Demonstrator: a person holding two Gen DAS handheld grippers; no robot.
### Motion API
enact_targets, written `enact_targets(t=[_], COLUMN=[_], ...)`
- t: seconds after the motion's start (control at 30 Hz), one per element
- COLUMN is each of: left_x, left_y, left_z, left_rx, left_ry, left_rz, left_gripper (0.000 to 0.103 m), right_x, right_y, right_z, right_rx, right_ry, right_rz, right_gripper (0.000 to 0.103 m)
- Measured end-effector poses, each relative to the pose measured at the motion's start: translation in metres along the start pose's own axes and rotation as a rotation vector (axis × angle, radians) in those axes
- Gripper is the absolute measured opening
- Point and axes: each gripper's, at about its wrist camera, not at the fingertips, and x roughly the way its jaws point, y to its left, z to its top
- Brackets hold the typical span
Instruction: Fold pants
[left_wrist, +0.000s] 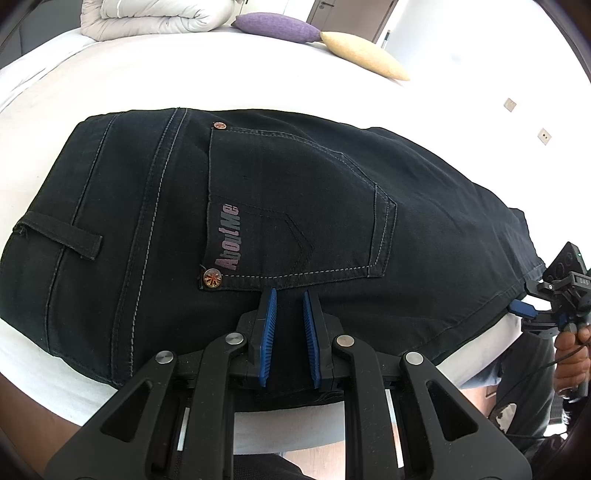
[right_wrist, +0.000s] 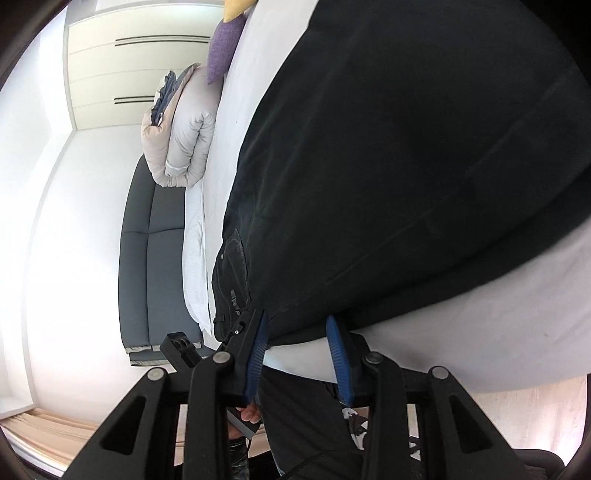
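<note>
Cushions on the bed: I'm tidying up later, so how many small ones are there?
2. A purple fabric cushion lies at the far edge of the white bed, and a cream fabric cushion touches its right end. Others may be hidden.

The black pants (left_wrist: 258, 206) hide most of the white bed (left_wrist: 184, 70) under them, and their waistband end runs out of the left wrist view at the left edge. Near the left gripper (left_wrist: 290, 314), the jaws cover the fabric beneath, so any pinch there cannot be made out. In the right wrist view the pants (right_wrist: 406, 166) are blurred, their upper and right parts cut off by the frame. The right gripper (right_wrist: 297, 339) straddles the hem; contact of its pads is unclear. A yellow cushion (right_wrist: 236, 9) is cropped at the top.
</note>
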Motion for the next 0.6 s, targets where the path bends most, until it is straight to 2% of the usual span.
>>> enact_targets(t=[0.1, 0.27, 0.37, 0.6], left_x=[0.000, -0.001, -0.001, -0.001], left_y=[0.000, 0.001, 0.000, -0.007], left_z=[0.000, 0.000, 0.000, 0.004], left_rx=[0.001, 0.003, 0.007, 0.050], left_ry=[0.000, 0.000, 0.003, 0.024], left_rz=[0.000, 0.002, 0.004, 0.013], left_gripper=[0.015, 0.015, 0.015, 0.015], right_x=[0.002, 0.003, 0.010, 0.002], right_y=[-0.007, -0.005, -0.006, -0.007], right_z=[0.000, 0.004, 0.010, -0.004], right_rx=[0.057, 0.058, 0.032, -0.023], right_ry=[0.007, -0.007, -0.006, -0.024], right_rz=[0.013, 0.020, -0.025, -0.078], right_gripper=[0.036, 0.035, 0.005, 0.001])
